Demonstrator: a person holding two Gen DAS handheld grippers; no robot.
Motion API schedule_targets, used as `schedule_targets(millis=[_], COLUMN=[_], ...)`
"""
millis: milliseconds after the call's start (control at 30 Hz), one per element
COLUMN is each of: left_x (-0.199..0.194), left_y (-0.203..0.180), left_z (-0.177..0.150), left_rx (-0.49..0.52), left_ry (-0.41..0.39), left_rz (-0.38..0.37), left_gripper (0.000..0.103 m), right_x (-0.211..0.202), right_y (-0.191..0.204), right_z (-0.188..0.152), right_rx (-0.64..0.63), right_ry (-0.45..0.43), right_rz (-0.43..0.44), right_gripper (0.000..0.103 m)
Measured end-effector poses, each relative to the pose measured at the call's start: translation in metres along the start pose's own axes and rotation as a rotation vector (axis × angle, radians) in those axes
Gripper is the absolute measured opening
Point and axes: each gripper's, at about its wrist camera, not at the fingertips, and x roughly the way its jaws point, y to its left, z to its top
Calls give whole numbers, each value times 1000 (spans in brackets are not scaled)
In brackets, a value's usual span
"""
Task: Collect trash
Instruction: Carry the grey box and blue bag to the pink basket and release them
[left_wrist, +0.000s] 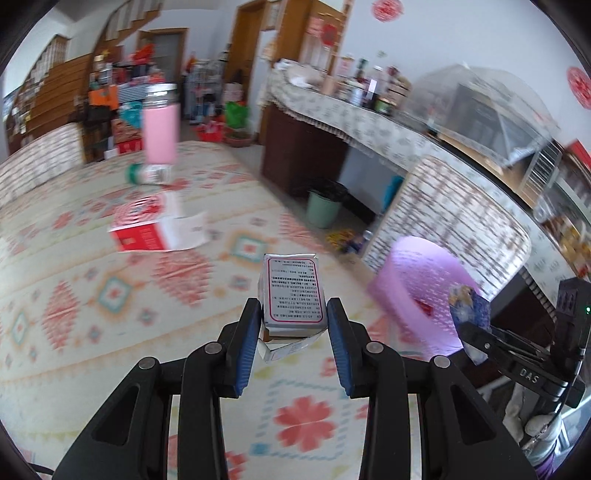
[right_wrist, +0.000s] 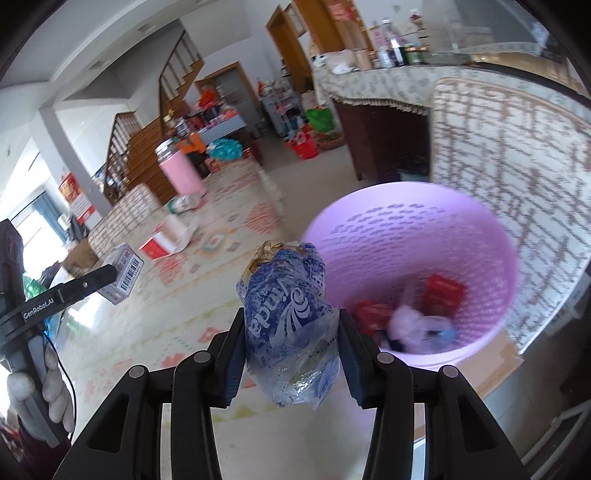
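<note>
My left gripper (left_wrist: 292, 317) is shut on a small silver carton (left_wrist: 293, 295) with printed text, held above the patterned tablecloth; the carton also shows in the right wrist view (right_wrist: 123, 271). My right gripper (right_wrist: 291, 332) is shut on a crushed blue plastic bottle (right_wrist: 288, 314), held just left of the purple perforated trash basket (right_wrist: 491, 236). The basket holds red packets and crumpled wrappers. The basket (left_wrist: 417, 280) and the bottle (left_wrist: 471, 306) show at the right in the left wrist view.
On the tablecloth (left_wrist: 110, 295) stand a pink tumbler (left_wrist: 160, 125), a fallen green-capped bottle (left_wrist: 149, 173) and an opened red-and-white box (left_wrist: 155, 225). A chair back (right_wrist: 509, 166) stands behind the basket. A green bin (left_wrist: 323, 206) sits on the floor by a cluttered counter (left_wrist: 369, 118).
</note>
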Motion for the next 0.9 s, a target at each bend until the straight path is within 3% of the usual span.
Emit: schedule_targets(millis=[200,467,900], left_x=[20,40,88], left_y=[-46,-94,-145], left_z=[13,21,44], left_rx=[75,167,202], left_ry=[12,26,80], left_rz=[-52,-90,-207], left_gripper=[35,35,36], right_x=[-13,-13,9], right_y=[-37,-58,-81], right_z=[5,12,33], right_rx=[54,91,123], right_ry=[-23,-36,-66], right_rz=[-52,-72,-113], right_gripper=[49,49,49])
